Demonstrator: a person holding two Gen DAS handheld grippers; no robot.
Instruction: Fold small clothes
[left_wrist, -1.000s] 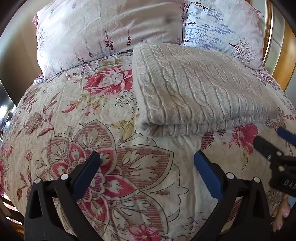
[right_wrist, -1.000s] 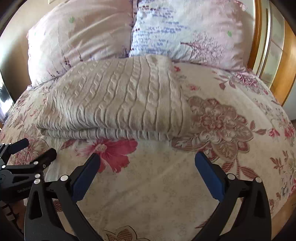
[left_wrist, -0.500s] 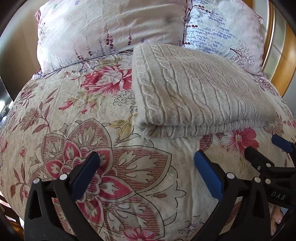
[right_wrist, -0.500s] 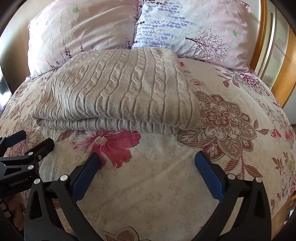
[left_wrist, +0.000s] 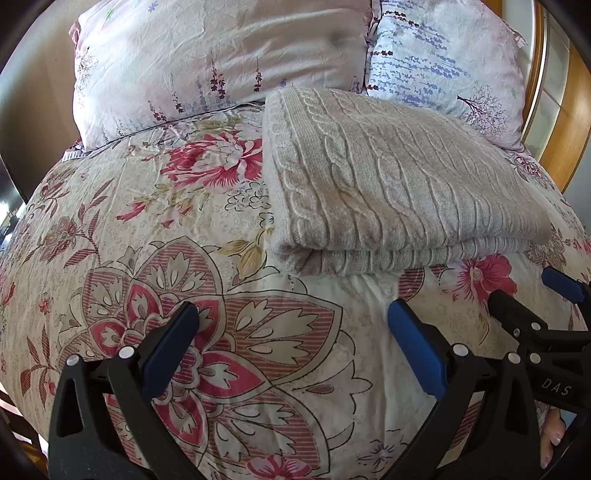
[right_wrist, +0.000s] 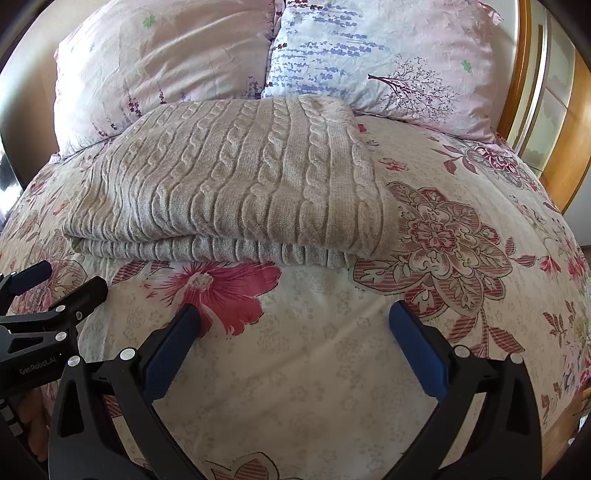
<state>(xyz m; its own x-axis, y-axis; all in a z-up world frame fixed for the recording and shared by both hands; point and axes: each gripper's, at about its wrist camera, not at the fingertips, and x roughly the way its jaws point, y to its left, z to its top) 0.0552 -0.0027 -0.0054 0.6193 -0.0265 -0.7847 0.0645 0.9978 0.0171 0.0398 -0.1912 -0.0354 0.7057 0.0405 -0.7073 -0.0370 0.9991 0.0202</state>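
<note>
A beige cable-knit sweater (left_wrist: 388, 184) lies folded in a flat rectangle on the floral bedspread (left_wrist: 155, 229), in front of the pillows; it also shows in the right wrist view (right_wrist: 236, 184). My left gripper (left_wrist: 291, 317) is open and empty, over the bedspread just short of the sweater's near edge. My right gripper (right_wrist: 291, 317) is open and empty, also a little short of the near edge. The right gripper shows at the right edge of the left wrist view (left_wrist: 532, 299). The left gripper shows at the left edge of the right wrist view (right_wrist: 59, 284).
Two floral pillows (left_wrist: 221, 55) (right_wrist: 388, 62) lean at the head of the bed behind the sweater. A wooden headboard (right_wrist: 561, 155) stands at the right. The bedspread (right_wrist: 461, 258) spreads right of the sweater.
Both grippers have drawn slightly back and down from the folded sweater, staying open. The sweater has not moved.
</note>
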